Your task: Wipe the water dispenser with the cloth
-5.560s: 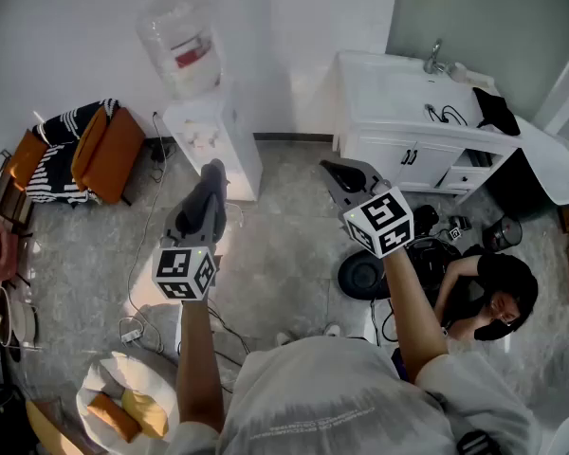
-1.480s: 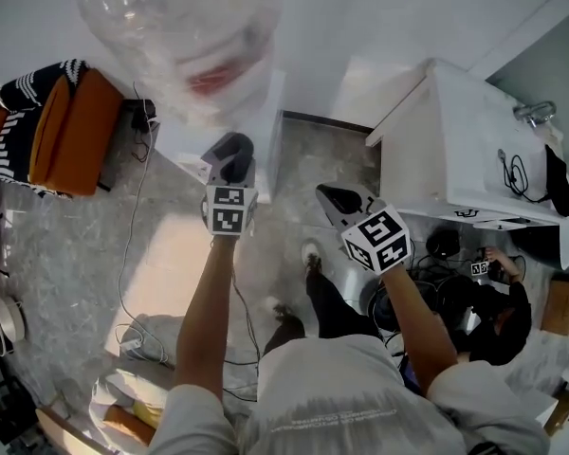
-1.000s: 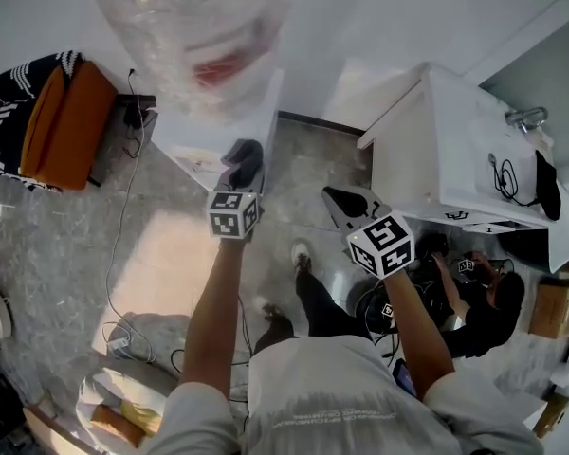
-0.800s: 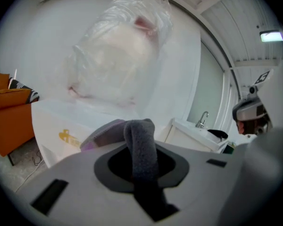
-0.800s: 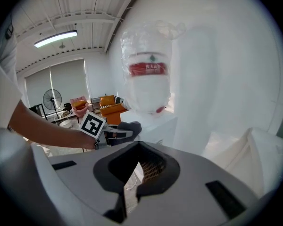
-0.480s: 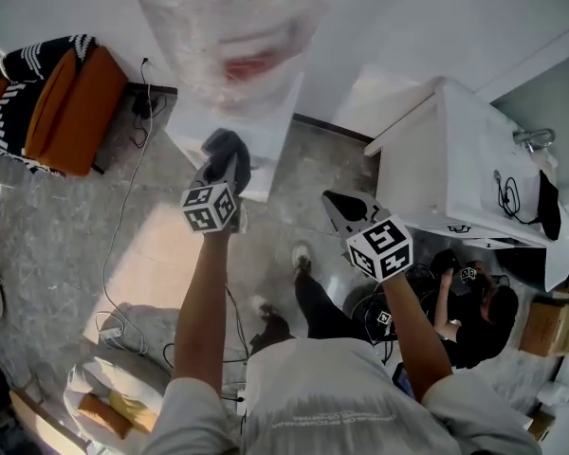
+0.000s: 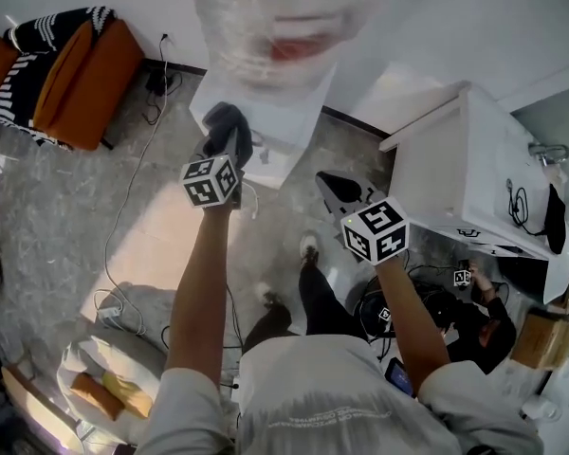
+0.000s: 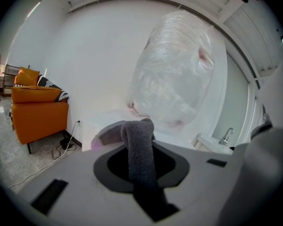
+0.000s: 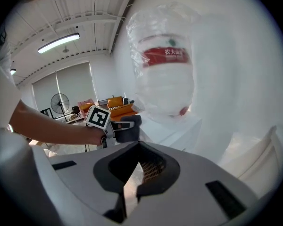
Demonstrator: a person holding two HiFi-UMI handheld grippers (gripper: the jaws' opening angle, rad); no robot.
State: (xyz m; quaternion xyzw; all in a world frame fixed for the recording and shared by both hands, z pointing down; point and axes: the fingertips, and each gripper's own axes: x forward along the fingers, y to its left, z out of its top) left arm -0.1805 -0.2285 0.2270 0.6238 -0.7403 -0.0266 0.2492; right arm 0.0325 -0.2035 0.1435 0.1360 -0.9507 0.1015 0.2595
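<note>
Grey marbled floor fills the head view, with an orange armchair (image 7: 81, 74) at the upper left and a white sink cabinet (image 7: 446, 183) at the right. The white water dispenser (image 7: 284, 121) stands between them against the wall, its big clear bottle (image 7: 275, 12) upended on top. The left gripper (image 7: 225, 148) has its fingers clenched on a dark grey cloth (image 7: 229, 123), which sits at the dispenser's front top edge; whether it touches I cannot tell. The right gripper (image 7: 334, 186) hangs off to the side, near the dispenser but apart from it. A white tub (image 7: 76, 363) at the lower left holds orange and yellow pieces I cannot identify. In the left gripper view the cloth (image 8: 140, 149) stands up between the fingers as a thick fold, with the dispenser's top and the bottle just beyond. To wipe well, I judge the fold should be laid flat on the white top, pressed lightly and swept in overlapping passes. It should skirt the bottle's neck so nothing is knocked, with the grip kept firm. The right gripper view shows that gripper's own fingers closed together with nothing between them. The bottle carries a red label (image 9: 164, 55), and its wall is too blurred and crinkled to tell how much water it holds.
</note>
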